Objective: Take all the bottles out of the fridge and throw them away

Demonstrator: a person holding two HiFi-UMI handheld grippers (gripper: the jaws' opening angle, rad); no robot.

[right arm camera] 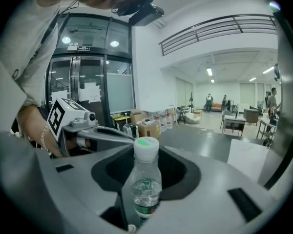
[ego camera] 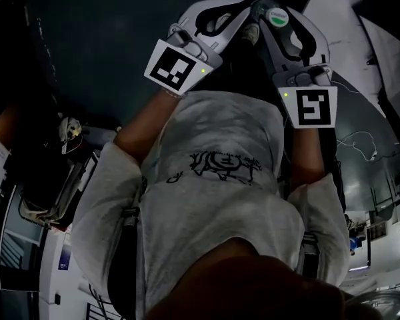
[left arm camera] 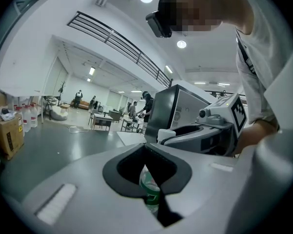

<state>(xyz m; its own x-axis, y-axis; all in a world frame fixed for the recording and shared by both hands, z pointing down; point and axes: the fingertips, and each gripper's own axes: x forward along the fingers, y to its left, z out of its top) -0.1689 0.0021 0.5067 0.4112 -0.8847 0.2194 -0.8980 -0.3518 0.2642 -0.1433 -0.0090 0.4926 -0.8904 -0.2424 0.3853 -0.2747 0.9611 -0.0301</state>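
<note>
Bottle (right arm camera: 145, 191) in right tool (right arm camera: 146, 155) (boxes (right arm camera: 149, 129) beyond)

Large open-plan lab hall: mezzanine railing (left arm camera: 118, 39), desks (left arm camera: 102, 121), cardboard boxes (right arm camera: 148, 128), glass doors (right arm camera: 83, 87), polished floor (left arm camera: 49, 150)

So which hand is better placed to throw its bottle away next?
Right, narrowly. The right gripper holds its capped bottle upright and in plain sight. The left gripper holds a second bottle sunk low between its jaws. No bin shows, so nearness cannot decide.
</note>
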